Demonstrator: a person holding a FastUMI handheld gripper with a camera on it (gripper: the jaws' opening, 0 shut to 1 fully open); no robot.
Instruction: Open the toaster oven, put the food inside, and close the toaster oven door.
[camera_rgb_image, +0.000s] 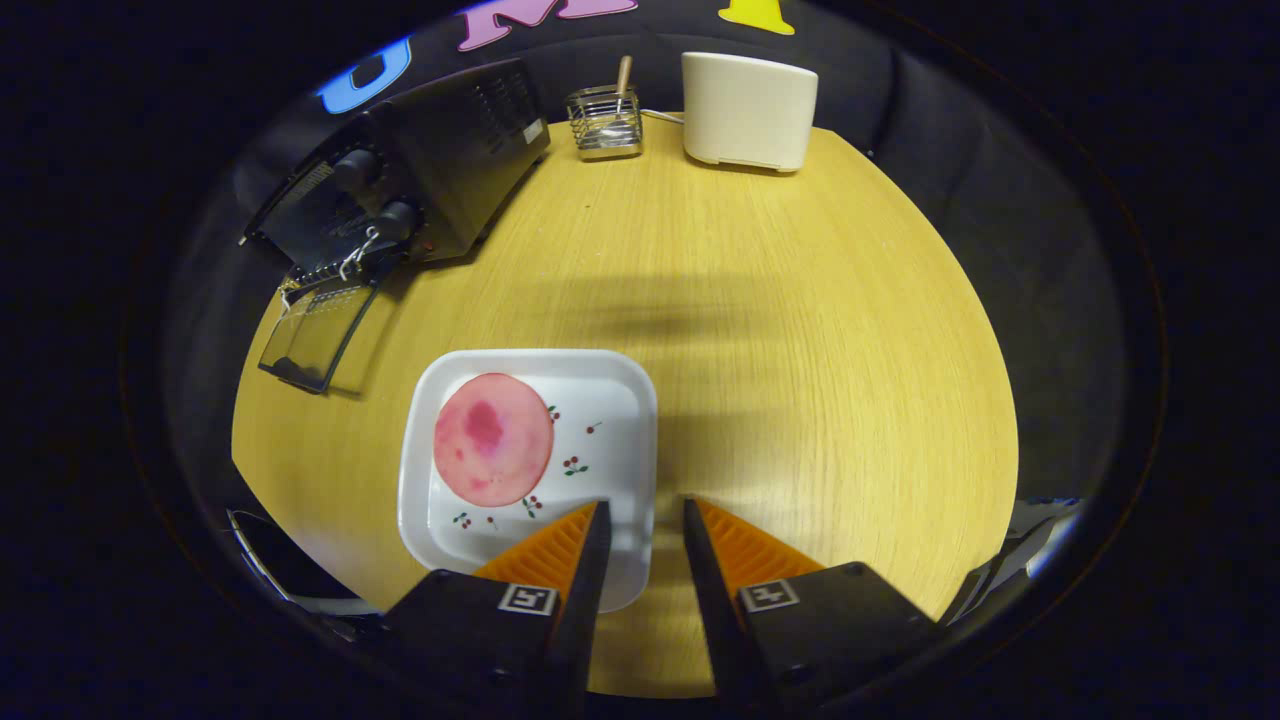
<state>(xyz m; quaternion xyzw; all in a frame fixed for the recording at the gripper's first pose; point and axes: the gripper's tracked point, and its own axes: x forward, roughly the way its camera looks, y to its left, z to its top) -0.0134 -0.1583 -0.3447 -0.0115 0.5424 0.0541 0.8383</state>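
Note:
A round pink slice of food lies on a white square plate with small cherry prints, on a wooden table. My gripper hovers over the plate's near right corner, open, with nothing between its fingers. The food lies just ahead and to the left of the left finger. A black toaster oven stands at the table's far left, beyond the plate. Its glass door hangs open and lies flat toward the table's left edge.
A wire holder with a wooden-handled utensil stands at the back of the table. A cream toaster stands to its right. Bare wooden table spreads to the right of the plate.

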